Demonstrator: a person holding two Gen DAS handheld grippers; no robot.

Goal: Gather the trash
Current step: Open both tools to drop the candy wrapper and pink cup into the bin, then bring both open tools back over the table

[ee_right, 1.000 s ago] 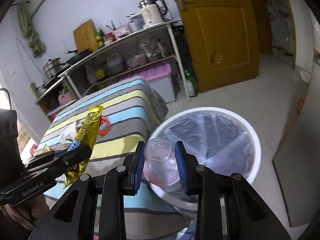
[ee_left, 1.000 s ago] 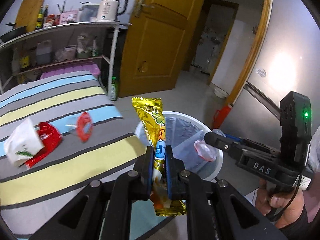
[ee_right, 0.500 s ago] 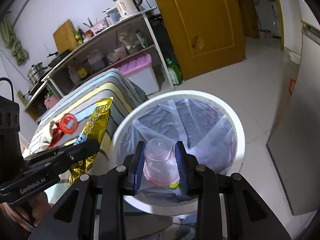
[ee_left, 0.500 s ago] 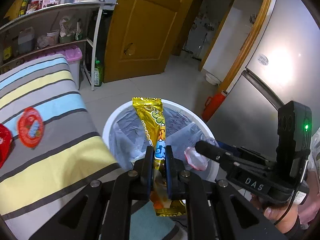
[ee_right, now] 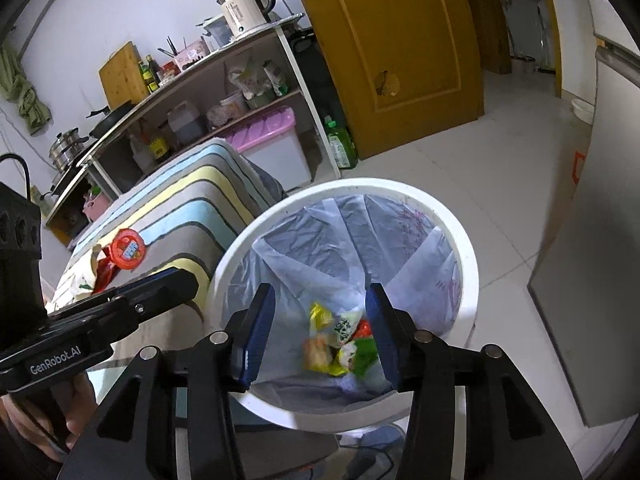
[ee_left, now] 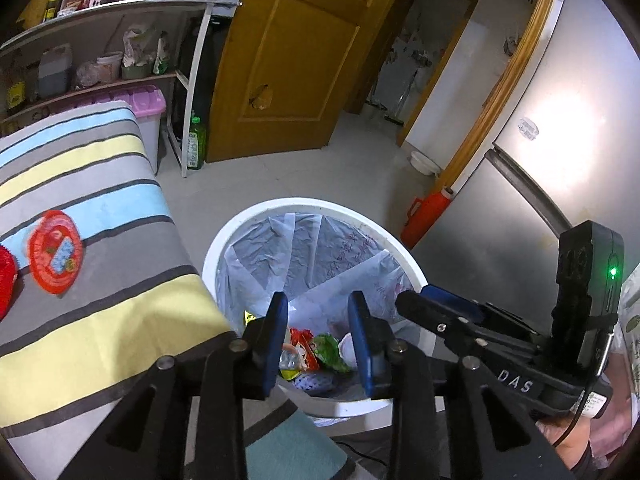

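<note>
Both claws over the round white plastic trash bin [ee_left: 404,256] with its thin translucent liner bag [ee_right: 348,240].

Left gripper [ee_left: 318,308]: I see the blue pads apart, nothing between them; its jaws have just been opening. Right gripper [ee_right: 320,300]: pads spread wider, also empty, its jaws just opening too.

The trash lies below both claws, down at the bottom of the bin: a heap of crumpled snack wrappers [ee_right: 340,340], yellow, green, red and white, somewhat blurred in the right wrist view. Through the left claw's gap I read the same heap, wrappers and a pale cup-like shape, but cannot tell single items apart.

The bin stands right against the edge of the table under a grey, yellow and blue striped cloth [ee_left: 100,312]. On the cloth, well apart from the claws, a round red foil lid [ee_left: 54,252] lies flat; beside it a red wrapper [ee_right: 105,270] and a white crumpled paper [ee_right: 76,280], near the cloth's far side in the right wrist view.
</note>
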